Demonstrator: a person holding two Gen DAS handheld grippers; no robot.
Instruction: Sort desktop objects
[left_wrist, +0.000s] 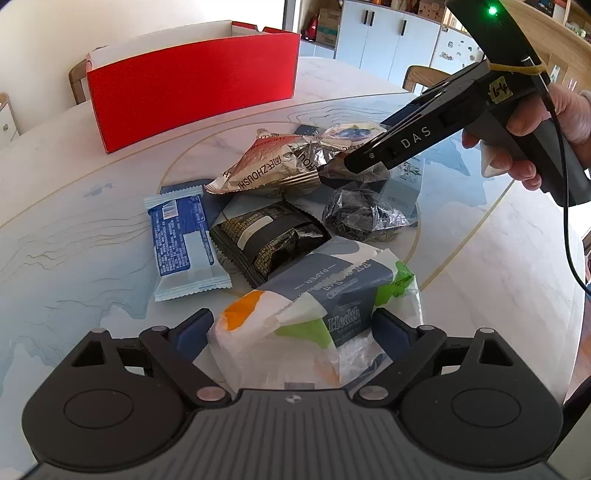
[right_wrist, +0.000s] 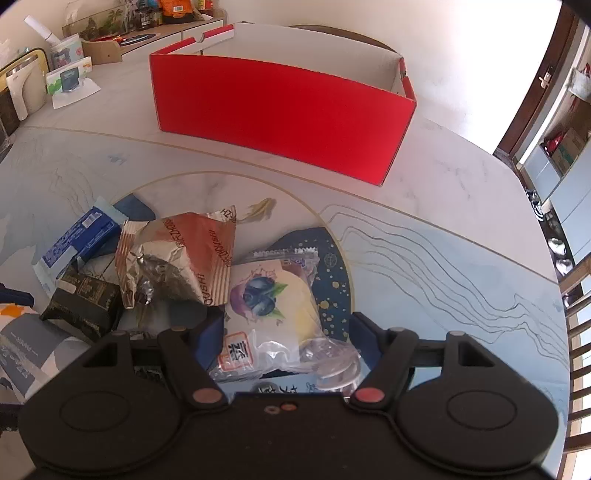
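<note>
- Left gripper (left_wrist: 293, 332): jaws spread wide, one on each side of a tissue pack (left_wrist: 317, 317). Pads close to the wrapper; no squeeze visible.
- Tissue pack wrapper: white with orange and green patches and a grey-blue band; it reads "Health" and "PAPER".
- Right gripper (right_wrist: 284, 332): jaws apart, straddling a clear blueberry snack bag (right_wrist: 266, 295). Contact with the pads cannot be told. From the left wrist view, its black body reads "DAS" and carries a yellow handwritten tag, unreadable, under a rubber band; a green light glows on top.
- A hand (left_wrist: 535, 125) wraps the right gripper's handle.
- Blueberry snack bag: blueberry picture, a red-framed label with one Chinese character, lying on the dark blue starred patch of the bench (right_wrist: 424, 236).
- Foil pouch (left_wrist: 269, 166): crumpled silver and red-brown, printed "ZHOUSHI", resting on the pile beside the blueberry bag.
- Black packet (left_wrist: 273, 236): gold pattern, pale strip, print too small to read; just beyond the tissue pack.
- Blue-and-white wrapper (left_wrist: 184, 240): dense fine print and a barcode, unreadable; flat on the bench, left of the black packet.
- Clear bag of dark pieces (left_wrist: 362, 214): right of the black packet.
- Red box (left_wrist: 192, 88): open top, white inside, well apart from the pile at the far side of the bench.
</note>
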